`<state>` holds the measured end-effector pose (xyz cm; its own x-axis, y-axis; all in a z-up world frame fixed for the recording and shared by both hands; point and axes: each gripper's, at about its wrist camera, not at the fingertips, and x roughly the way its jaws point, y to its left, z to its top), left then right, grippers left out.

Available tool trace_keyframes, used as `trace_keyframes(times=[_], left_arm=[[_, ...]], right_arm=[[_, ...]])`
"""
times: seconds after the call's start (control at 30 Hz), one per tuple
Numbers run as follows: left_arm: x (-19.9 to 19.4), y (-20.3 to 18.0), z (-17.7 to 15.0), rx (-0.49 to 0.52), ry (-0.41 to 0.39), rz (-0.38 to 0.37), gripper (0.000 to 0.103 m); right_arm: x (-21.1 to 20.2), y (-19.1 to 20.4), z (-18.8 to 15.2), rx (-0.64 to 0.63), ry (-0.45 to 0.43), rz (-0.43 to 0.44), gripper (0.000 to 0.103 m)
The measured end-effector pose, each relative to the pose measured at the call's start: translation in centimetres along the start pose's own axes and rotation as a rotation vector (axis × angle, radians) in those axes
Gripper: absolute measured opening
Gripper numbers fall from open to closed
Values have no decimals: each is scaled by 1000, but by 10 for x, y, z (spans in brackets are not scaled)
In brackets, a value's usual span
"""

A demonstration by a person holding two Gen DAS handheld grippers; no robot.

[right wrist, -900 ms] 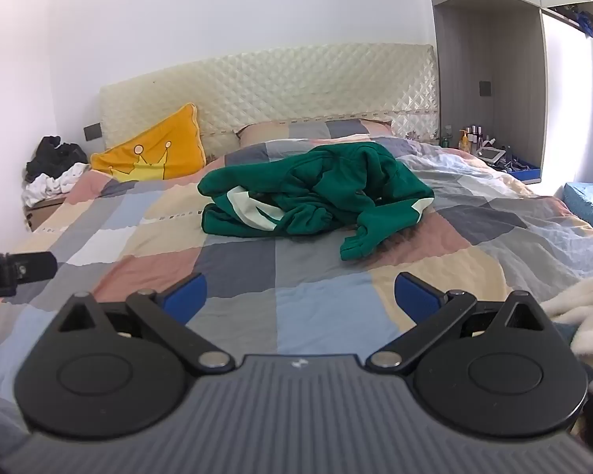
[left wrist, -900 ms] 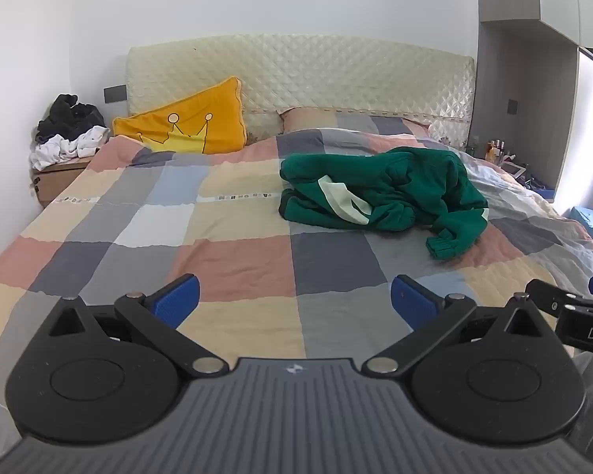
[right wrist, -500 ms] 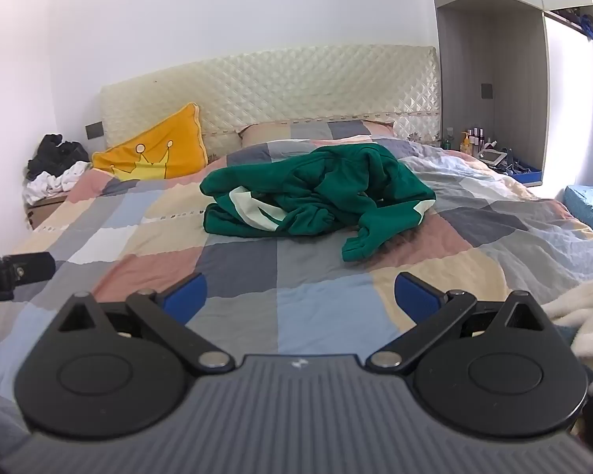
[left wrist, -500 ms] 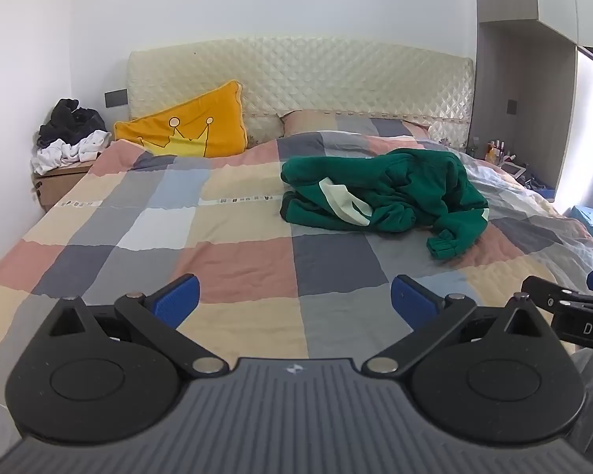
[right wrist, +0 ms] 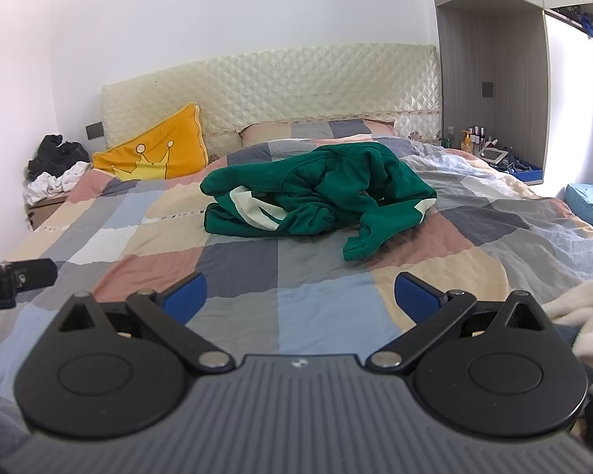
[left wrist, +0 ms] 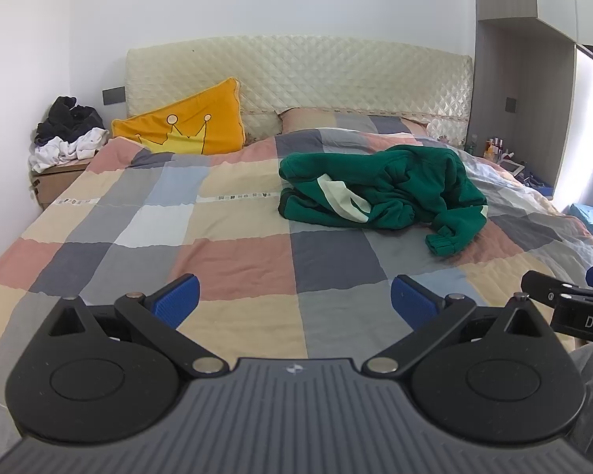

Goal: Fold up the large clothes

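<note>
On the bed (left wrist: 233, 260), a green sweatshirt (left wrist: 383, 193) lies crumpled in a heap on the checked quilt (left wrist: 138, 213), toward the headboard end and a little to the right of the middle in the left wrist view. A pale stripe shows among its folds, and one sleeve trails out toward the foot of the bed with its ribbed cuff resting on the quilt. The left gripper (left wrist: 294, 296) hangs above the near part of the quilt with its blue-padded fingers (left wrist: 176, 301) spread wide and nothing between them, well apart from the sweatshirt. The right gripper (right wrist: 300, 296) is likewise wide open and empty over the near quilt, the sweatshirt (right wrist: 316, 193) lying farther up the bed beyond it. Each gripper's tip shows at the edge of the other's view. Behind the sweatshirt a checked pillow (left wrist: 336, 120) leans at the padded cream headboard (left wrist: 296, 75), and a yellow cushion (left wrist: 186, 126) with a crown drawing stands propped to its left. Beside the bed on that side, a low wooden nightstand (left wrist: 53, 181) carries a pile of black and white clothes (left wrist: 65, 134). On the far right, small bottles (right wrist: 472, 138) stand on a shelf by a grey cabinet (right wrist: 490, 59), and a white fluffy fabric (right wrist: 573, 316) lies at the near right edge of the bed.
</note>
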<state>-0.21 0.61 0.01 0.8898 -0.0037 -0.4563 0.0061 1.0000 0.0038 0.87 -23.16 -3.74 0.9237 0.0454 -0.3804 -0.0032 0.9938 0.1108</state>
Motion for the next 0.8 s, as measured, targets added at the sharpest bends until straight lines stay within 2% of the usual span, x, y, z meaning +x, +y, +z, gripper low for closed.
trace_keyframes(times=[0.8], left_arm=[[5, 0, -1, 7, 6, -4, 103]], right_arm=[[3, -2, -1, 1, 2, 3, 103]])
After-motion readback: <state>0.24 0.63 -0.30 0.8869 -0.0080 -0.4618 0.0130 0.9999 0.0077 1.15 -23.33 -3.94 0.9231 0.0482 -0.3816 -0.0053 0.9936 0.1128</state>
